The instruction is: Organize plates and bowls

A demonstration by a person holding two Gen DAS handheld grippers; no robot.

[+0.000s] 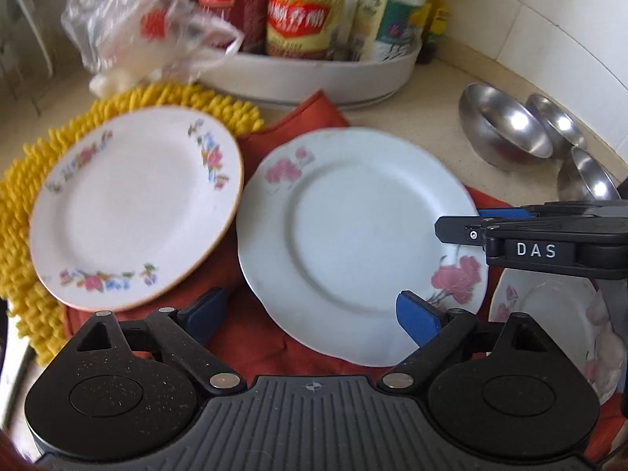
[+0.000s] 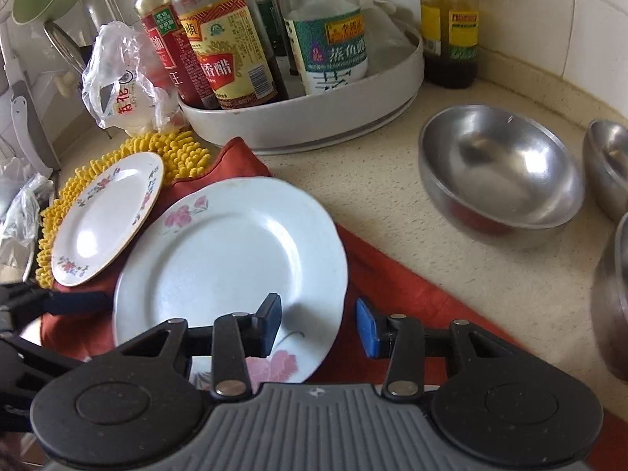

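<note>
A large white plate with pink flowers (image 1: pixel 353 243) (image 2: pixel 231 259) lies on a red cloth (image 1: pixel 243 333) (image 2: pixel 392 282). A smaller flowered plate with an orange rim (image 1: pixel 137 204) (image 2: pixel 106 219) rests on a yellow mat (image 1: pixel 23 212) (image 2: pixel 172 153), its edge next to the large plate. A third flowered plate (image 1: pixel 549 325) lies at the right. Steel bowls (image 1: pixel 506 125) (image 2: pixel 502 172) stand on the counter. My left gripper (image 1: pixel 312 314) is open over the large plate's near edge. My right gripper (image 2: pixel 318 324) (image 1: pixel 463 227) is open at that plate's right rim.
A white tray (image 1: pixel 314 74) (image 2: pixel 314 114) of sauce bottles stands at the back. A plastic bag (image 1: pixel 149 23) (image 2: pixel 121 78) lies behind the yellow mat. One bottle (image 2: pixel 449 23) stands by the tiled wall. Two more steel bowls (image 2: pixel 608 165) sit at the right.
</note>
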